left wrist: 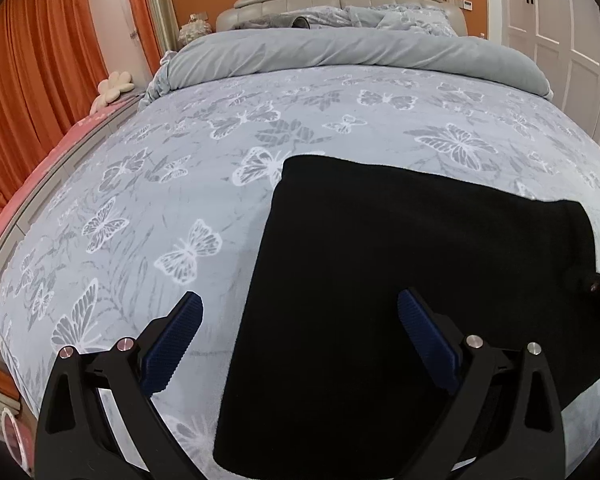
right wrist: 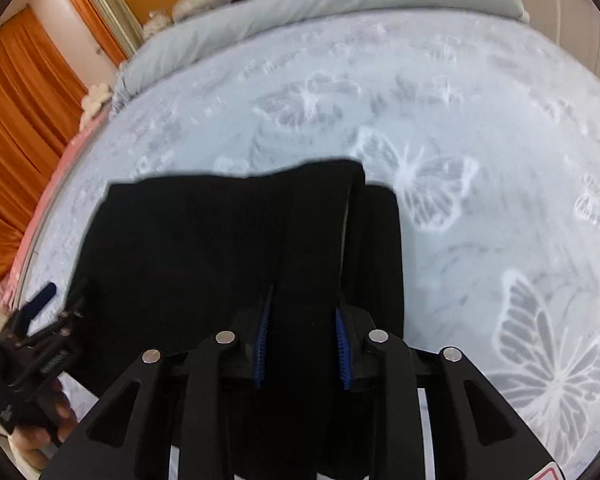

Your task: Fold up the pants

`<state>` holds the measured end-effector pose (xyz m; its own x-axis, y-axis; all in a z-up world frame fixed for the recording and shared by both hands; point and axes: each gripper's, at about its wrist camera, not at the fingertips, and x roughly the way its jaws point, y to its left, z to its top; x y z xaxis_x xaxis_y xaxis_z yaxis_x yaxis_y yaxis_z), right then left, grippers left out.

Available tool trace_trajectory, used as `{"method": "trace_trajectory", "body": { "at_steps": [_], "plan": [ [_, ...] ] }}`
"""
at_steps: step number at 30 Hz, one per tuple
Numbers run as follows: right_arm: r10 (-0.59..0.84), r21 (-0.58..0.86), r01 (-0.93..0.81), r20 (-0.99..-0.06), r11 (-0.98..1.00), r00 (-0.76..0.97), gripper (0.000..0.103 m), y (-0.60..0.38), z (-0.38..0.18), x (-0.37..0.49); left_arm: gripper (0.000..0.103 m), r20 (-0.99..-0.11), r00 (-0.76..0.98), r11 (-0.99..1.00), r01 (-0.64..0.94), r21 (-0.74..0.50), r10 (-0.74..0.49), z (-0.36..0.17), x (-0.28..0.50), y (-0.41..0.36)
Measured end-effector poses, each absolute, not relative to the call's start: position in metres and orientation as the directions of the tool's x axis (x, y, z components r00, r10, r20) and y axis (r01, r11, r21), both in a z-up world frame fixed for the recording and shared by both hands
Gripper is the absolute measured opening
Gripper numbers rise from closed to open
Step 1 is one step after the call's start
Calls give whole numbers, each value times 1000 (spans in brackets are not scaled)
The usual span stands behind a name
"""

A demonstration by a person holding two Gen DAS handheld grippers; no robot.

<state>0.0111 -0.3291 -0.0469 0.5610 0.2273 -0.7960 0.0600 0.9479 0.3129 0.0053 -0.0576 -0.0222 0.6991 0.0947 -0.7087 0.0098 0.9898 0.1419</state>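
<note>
While black pants (left wrist: 400, 280) lie on butterfly bedspread (left wrist: 180, 184), left gripper (left wrist: 300, 312) spread, right gripper (right wrist: 304, 320) pinching pants.

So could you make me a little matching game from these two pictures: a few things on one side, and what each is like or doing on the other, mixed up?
Things:
1. pants
2. curtains
3. left gripper
4. right gripper

Descriptions:
A. orange, hanging beside the bed
B. jaws wide apart, nothing gripped
C. black, lying on the butterfly bedspread
D. pinching a fold of black cloth

Pairs: 1-C, 2-A, 3-B, 4-D
</note>
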Motion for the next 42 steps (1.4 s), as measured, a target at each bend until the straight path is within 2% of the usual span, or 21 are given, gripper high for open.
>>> {"method": "trace_trajectory", "body": {
  "at_steps": [1, 2, 4, 7, 10, 13, 15, 16, 17, 23, 25, 26, 27, 29, 32, 34, 36, 38, 40, 41, 42],
  "plan": [
    [216, 304, 54, -782, 951, 585, 30, -329, -38, 7, 96, -709, 699, 991, 7, 135, 92, -21, 5, -56],
    [205, 302, 52, -754, 952, 625, 45, -332, -26, -3, 96, -708, 700, 992, 0, 127, 91, -19, 5, -52],
    [195, 312, 60, -721, 948, 665, 65, -338, -17, -17, 96, -706, 702, 993, -8, 118, 90, -16, 4, -46],
    [224, 347, 67, -729, 936, 646, 65, -344, -23, -30, 96, -717, 692, 995, -14, 102, 83, -15, 3, -36],
    [334, 410, 25, -776, 912, 535, 63, -331, -50, -28, 96, -735, 674, 997, -16, 78, 69, -18, 4, -27],
    [320, 374, 9, -804, 927, 501, 66, -312, -61, -29, 96, -752, 658, 998, -8, 56, 48, -20, 2, -23],
    [276, 313, -18, -809, 950, 518, 60, -301, -62, -30, 96, -759, 651, 999, 0, 40, 30, -20, 0, -22],
    [280, 313, -29, -801, 949, 529, 30, -300, -61, -30, 96, -762, 647, 999, 3, 33, 24, -20, -1, -21],
    [295, 322, -47, -788, 946, 540, 16, -299, -57, -29, 96, -765, 644, 1000, 5, 24, 15, -20, -2, -20],
    [186, 190, -69, -706, 979, 684, 14, -302, -14, -48, 96, -762, 648, 1000, 20, 18, 1, -17, -7, -21],
    [151, 203, 12, -766, 979, 625, 16, -320, -34, -40, 98, -764, 646, 999, 31, 24, -2, -19, -9, -23],
    [151, 196, 26, -829, 980, 538, 23, -324, -55, -30, 98, -767, 641, 999, 45, 23, -12, -22, -10, -26],
    [159, 201, 25, -839, 979, 521, 25, -325, -63, -27, 98, -770, 638, 998, 53, 26, -13, -24, -10, -28],
    [171, 229, 33, -808, 973, 564, 27, -330, -49, -29, 98, -768, 640, 997, 57, 58, 8, -27, -13, -33],
    [127, 267, 89, -692, 959, 711, 28, -344, -12, -48, 98, -760, 650, 996, 58, 73, 17, -24, -15, -36],
    [144, 306, 66, -615, 950, 775, 28, -348, 8, -51, 98, -758, 652, 996, 59, 73, 17, -23, -16, -35],
    [178, 312, 19, -588, 950, 789, 28, -341, 19, -38, 98, -763, 646, 995, 60, 76, 19, -27, -14, -34],
    [193, 302, 13, -641, 953, 743, 28, -334, 3, -9, 98, -769, 639, 996, 58, 65, 13, -29, -11, -32],
    [132, 233, 106, -810, 967, 572, 24, -330, -44, 32, 98, -770, 638, 996, 60, 62, 9, -30, -10, -32],
    [143, 251, 136, -835, 958, 531, 24, -333, -58, 39, 98, -770, 638, 996, 65, 62, 6, -29, -10, -32],
    [162, 305, 170, -812, 937, 561, 24, -339, -57, 37, 98, -769, 639, 996, 71, 58, -1, -27, -11, -31]
  ]
}}
